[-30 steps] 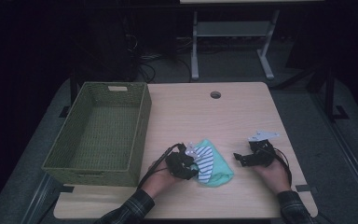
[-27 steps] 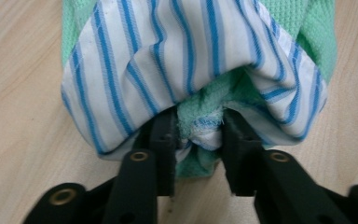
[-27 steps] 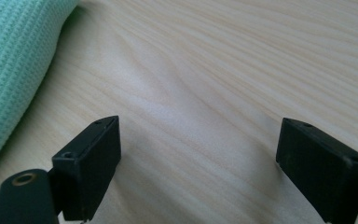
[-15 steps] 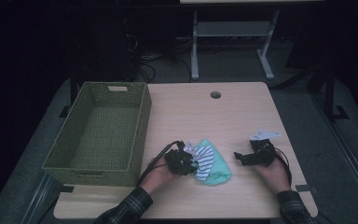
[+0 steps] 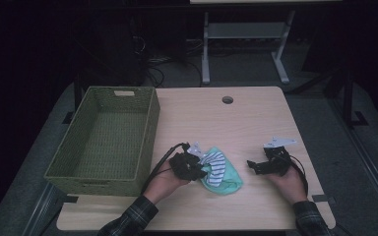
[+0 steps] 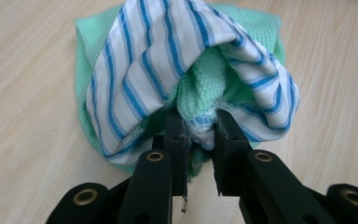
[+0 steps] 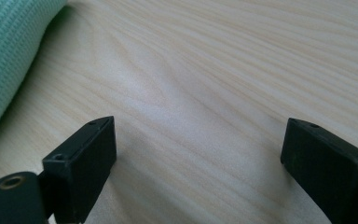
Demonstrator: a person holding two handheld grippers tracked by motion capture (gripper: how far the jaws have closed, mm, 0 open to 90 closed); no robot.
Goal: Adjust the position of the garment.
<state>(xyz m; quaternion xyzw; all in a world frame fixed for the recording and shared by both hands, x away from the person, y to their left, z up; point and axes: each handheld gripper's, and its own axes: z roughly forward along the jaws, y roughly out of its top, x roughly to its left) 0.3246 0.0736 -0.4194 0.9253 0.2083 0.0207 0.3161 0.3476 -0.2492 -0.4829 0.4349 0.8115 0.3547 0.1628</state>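
Since before, left gripper (image 6: 199,133) has clamped striped cloth (image 6: 168,60).

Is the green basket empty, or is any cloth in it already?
Empty. The high view shows the basket with a bare woven floor; both cloths lie bunched on the table.

Plaid sleeves (image 5: 130,220); each black gripper (image 6: 200,140) has brass-ringed screw holes and a trailing cable.

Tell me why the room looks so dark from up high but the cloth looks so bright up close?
High view: dim all round, only the table lit, the cloths small and soft. Left gripper view: bright and sharp on the striped cloth and green cloth pinched in the left gripper. Right gripper view: wood grain is crisp, the near black jaws slightly blurred, green cloth edge soft.
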